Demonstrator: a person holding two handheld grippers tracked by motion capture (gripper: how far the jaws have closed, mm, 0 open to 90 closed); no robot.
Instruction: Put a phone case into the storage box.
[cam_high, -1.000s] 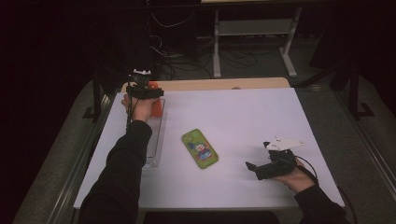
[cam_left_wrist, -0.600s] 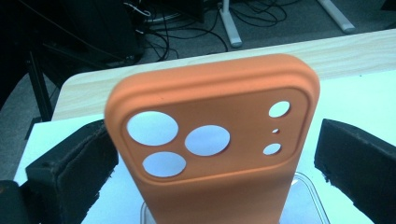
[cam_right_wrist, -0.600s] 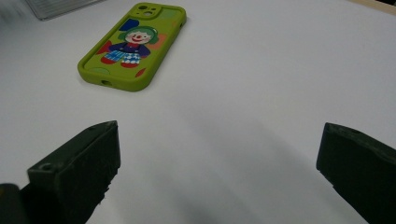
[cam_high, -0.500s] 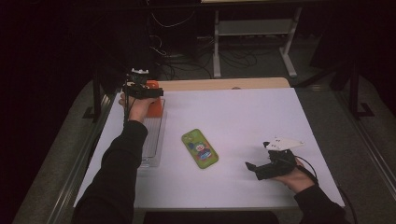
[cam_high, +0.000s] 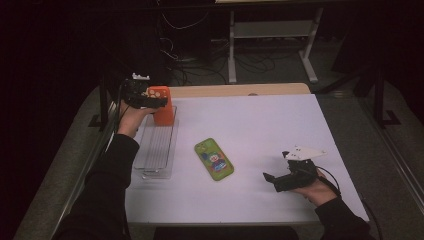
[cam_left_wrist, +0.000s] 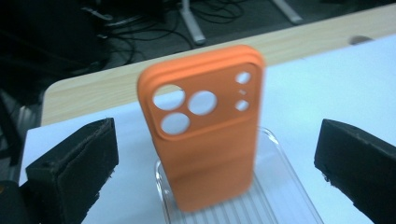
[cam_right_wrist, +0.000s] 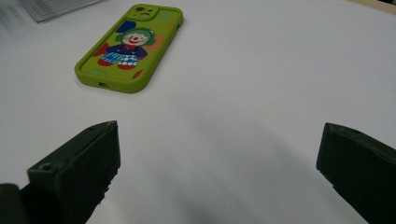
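An orange phone case (cam_high: 161, 106) (cam_left_wrist: 205, 126) stands upright at the far end of a clear ridged tray (cam_high: 155, 150) (cam_left_wrist: 280, 186). My left gripper (cam_high: 159, 102) (cam_left_wrist: 217, 140) is open just left of it. Its jaws have just been opening; the case stands between them, touched by neither. A green phone case with a clown picture (cam_high: 214, 159) (cam_right_wrist: 128, 46) lies flat mid-table. My right gripper (cam_high: 270, 181) (cam_right_wrist: 219, 149) is low near the front right and points at the green case. It is open, with only bare table between the jaws.
The white table top (cam_high: 260, 125) has a wooden strip (cam_high: 240, 90) along its far edge. Beyond it are dark floor, cables and a metal stand. The tray's corner (cam_right_wrist: 51, 7) lies past the green case in the right gripper view.
The left gripper has opened, let go of the orange case and drawn back to the left and slightly up. The case stays standing in the tray. The right gripper has not moved.
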